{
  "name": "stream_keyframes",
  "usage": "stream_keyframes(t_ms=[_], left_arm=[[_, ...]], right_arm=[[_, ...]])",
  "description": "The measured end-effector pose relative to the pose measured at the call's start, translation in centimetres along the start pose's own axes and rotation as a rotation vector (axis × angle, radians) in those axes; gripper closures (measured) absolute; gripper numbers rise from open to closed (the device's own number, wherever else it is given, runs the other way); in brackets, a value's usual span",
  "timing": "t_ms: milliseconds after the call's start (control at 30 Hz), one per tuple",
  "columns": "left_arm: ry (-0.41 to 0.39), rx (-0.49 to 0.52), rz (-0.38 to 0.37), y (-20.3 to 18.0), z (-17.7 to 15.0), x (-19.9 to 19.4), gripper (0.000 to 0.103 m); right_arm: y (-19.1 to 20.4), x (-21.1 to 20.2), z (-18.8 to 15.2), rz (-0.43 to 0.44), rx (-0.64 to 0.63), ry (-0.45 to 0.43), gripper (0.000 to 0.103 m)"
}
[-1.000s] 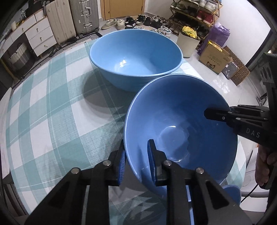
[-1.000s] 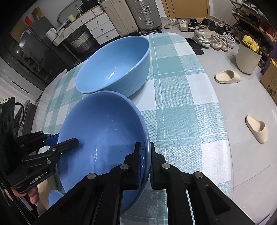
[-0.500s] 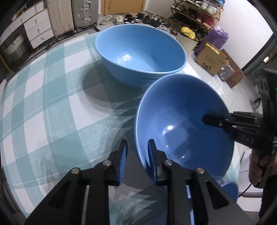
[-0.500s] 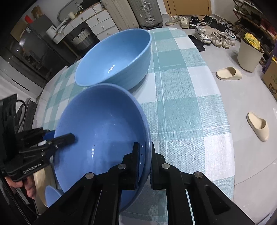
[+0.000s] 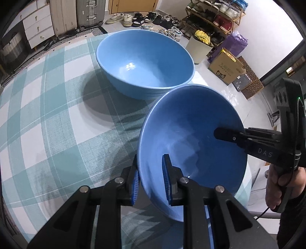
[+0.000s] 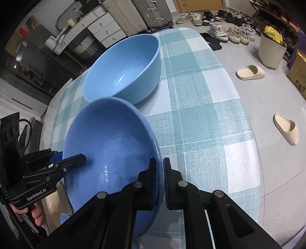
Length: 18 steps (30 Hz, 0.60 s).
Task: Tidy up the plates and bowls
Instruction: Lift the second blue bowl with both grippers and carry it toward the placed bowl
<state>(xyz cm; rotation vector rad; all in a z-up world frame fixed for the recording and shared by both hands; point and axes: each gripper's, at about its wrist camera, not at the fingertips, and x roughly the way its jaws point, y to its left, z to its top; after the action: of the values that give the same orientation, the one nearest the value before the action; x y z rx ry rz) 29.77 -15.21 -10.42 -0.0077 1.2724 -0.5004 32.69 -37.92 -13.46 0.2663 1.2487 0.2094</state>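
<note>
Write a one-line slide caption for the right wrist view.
Both grippers, right gripper and left gripper, hold a tilted blue bowl by opposite rims before a larger blue bowl.

"DAS" on right gripper (image 5: 225, 134); "GenRobot.AI" on left gripper (image 6: 76, 159).

left tongs (image 5: 150, 172) parted; right tongs (image 6: 160, 177) clamped

2 blue bowls: big bowl (image 5: 145, 63) (image 6: 124, 67) & smaller bowl (image 5: 191, 145) (image 6: 111, 153). 2 grippers: left (image 5: 150, 177) (image 6: 83, 159), right (image 6: 160, 179) (image 5: 215, 132). 1 checked table (image 5: 57, 124) (image 6: 200, 115). 2 beige slippers (image 6: 250, 72), 1 bin (image 6: 271, 51), 2 suitcases (image 5: 89, 11), 1 box (image 5: 225, 67). Shoes: too many to count.
</note>
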Motion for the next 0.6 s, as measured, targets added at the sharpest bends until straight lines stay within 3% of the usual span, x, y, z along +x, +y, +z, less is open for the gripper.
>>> stream_keyframes(t_ms=[600], left_arm=[[-0.016, -0.018, 0.001, -0.3, 0.8, -0.6, 0.083]], right_arm=[[0.1, -1.2, 0.5, -0.003, 0.019, -0.042, 0.097]])
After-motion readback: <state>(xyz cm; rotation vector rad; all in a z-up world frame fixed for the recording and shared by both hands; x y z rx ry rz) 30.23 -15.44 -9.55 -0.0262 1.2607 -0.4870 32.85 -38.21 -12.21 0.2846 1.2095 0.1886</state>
